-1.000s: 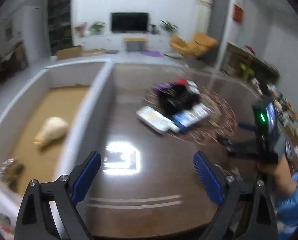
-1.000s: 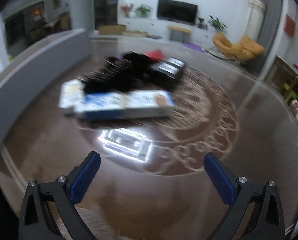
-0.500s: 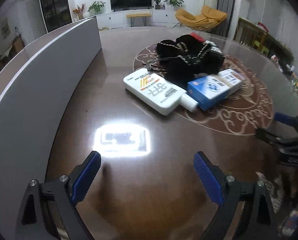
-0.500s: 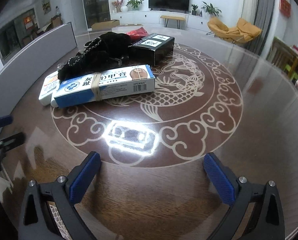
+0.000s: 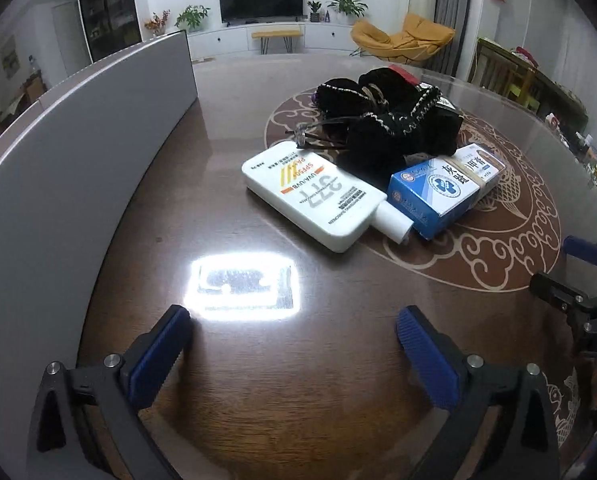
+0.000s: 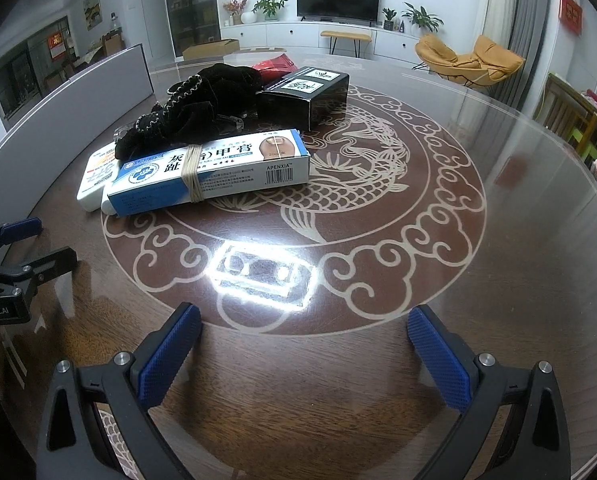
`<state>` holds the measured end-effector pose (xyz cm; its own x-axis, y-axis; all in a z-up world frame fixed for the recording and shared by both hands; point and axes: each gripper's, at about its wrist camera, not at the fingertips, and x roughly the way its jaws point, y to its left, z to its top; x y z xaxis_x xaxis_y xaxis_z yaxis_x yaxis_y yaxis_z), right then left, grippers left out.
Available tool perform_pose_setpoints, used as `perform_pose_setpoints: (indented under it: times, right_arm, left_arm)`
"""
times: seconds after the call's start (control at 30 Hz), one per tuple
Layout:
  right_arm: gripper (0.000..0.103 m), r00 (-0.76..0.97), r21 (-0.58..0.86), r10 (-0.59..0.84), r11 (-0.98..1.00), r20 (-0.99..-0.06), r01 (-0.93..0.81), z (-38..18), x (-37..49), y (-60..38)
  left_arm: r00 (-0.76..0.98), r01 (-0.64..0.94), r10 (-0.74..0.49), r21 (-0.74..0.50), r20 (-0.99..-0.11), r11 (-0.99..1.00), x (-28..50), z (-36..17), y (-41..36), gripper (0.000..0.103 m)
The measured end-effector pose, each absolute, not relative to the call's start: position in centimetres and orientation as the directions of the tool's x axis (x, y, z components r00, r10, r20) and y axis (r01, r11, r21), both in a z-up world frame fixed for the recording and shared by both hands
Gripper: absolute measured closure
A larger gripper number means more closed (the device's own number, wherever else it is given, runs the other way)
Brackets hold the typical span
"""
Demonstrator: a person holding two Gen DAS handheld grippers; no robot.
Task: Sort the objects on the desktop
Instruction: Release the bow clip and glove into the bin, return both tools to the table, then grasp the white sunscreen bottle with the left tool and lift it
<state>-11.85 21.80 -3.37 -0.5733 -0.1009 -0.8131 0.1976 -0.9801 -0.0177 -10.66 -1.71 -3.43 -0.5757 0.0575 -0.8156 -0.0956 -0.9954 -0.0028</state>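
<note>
Grey partition [image 5: 78,152] left of white bottle [image 5: 314,192], black cloth [image 6: 202,108] behind, both tongs gaping empty

- A bottle [image 5: 314,196] lay mid-frame on the desk [image 5: 258,360], touching a carton [image 5: 442,192] to its right.
- A cloth pouch [image 5: 394,120] lay behind both.
- A panel [image 5: 78,152] stood along the left.

Your left gripper [image 5: 292,338] has just opened its jaws wide (nothing between them); your right gripper [image 6: 304,338] hangs beside it, also spread and empty.
</note>
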Motion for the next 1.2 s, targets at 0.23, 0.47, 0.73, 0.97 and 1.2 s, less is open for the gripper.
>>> perform_pose_setpoints:
  times: [0.23,0.47,0.73,0.97,1.2]
  right_arm:
    - [0.000,-0.574,-0.017,-0.101,-0.980,-0.813,0.197,-3.3,-11.8,21.8]
    - [0.000,-0.574,-0.017,-0.101,-0.980,-0.813,0.197,-3.3,-11.8,21.8]
    - [0.000,-0.574,-0.017,-0.101,-0.980,-0.813,0.197,-3.3,-11.8,21.8]
    - [0.000,-0.574,-0.017,-0.101,-0.980,-0.813,0.197,-3.3,-11.8,21.8]
    - [0.000,-0.574,-0.017,-0.101,-0.980,-0.813,0.196,-3.4,-11.8,21.8]
  left_arm:
    - [-0.576,-0.095,0.058,-0.003,-0.815,-0.995,-10.9,-3.6,-1.7,0.000]
    - [-0.576,-0.096,0.058,-0.003,-0.815,-0.995,-10.9,-3.6,-1.7,0.000]
    - [-0.564,-0.108,0.065,-0.005,-0.823,-0.994,-11.8,-3.6,-2.0,0.000]
    - [-0.570,-0.106,0.066,-0.006,-0.819,-0.994,-11.4,-3.5,-2.2,0.000]
    - [-0.574,-0.096,0.061,-0.006,-0.817,-0.995,-11.2,-3.4,-2.2,0.000]
